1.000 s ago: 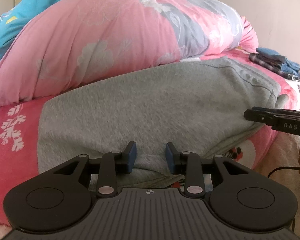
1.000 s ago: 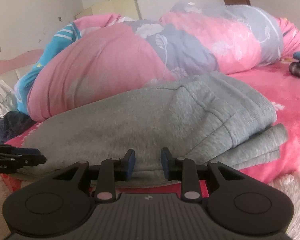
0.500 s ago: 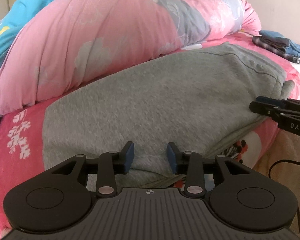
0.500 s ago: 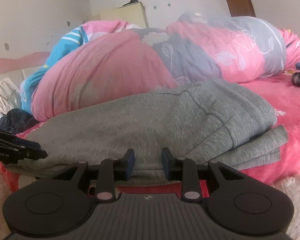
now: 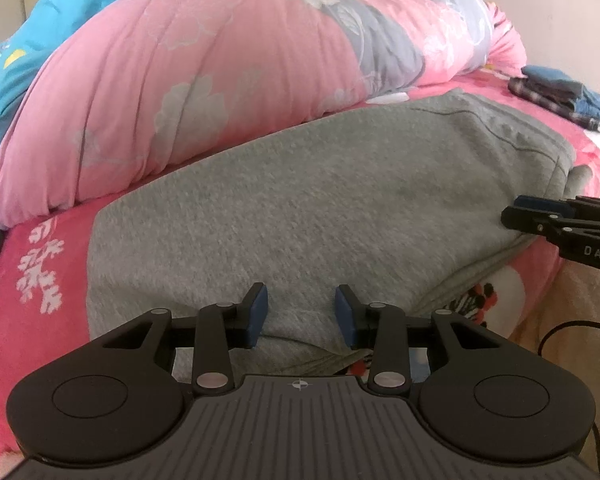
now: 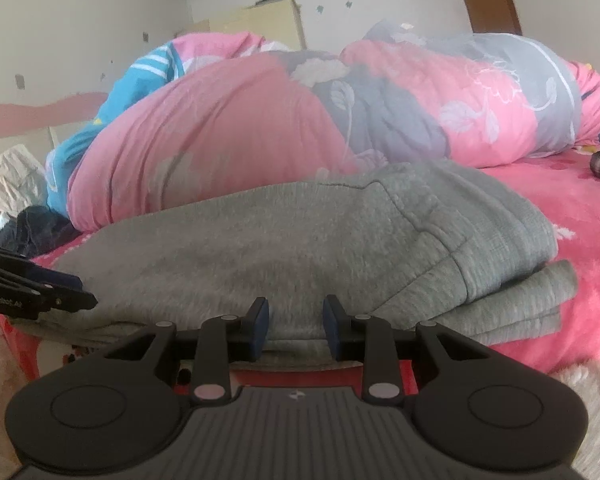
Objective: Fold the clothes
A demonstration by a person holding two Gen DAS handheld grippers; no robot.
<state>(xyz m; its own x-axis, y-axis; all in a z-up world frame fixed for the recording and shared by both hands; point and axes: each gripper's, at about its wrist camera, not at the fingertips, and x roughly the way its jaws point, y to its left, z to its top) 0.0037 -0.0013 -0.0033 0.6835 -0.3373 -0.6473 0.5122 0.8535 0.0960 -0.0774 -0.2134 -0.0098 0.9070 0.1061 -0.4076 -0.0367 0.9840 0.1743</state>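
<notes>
Your left gripper [image 5: 302,316] has eased its jaws a little wider over the last second — from 28 or so hardly matters, what shows is a clear gap with the near hem of the grey sweatpants [image 5: 320,200] lying in it, the blue pads [image 5: 258,314] not pressing the cloth. Your right gripper [image 6: 294,328] has kept the same gap throughout; its jaws also stand apart at the near hem, with fabric between but no squeeze that I can see. Neither hand has shifted, though the views have tipped slightly.

The sweatpants lie flat across the pink bed [image 6: 580,208], already doubled lengthwise, waistband [image 6: 500,280] toward the right, pressed up against the rolled quilt [image 5: 220,60] behind them. A small pile of dark clothes [image 5: 560,92] sits well apart at the far right.

So nothing is gripped — you look poised at the near edge. I would judge the next fold has yet to begin; close on the hem with both before lifting.
</notes>
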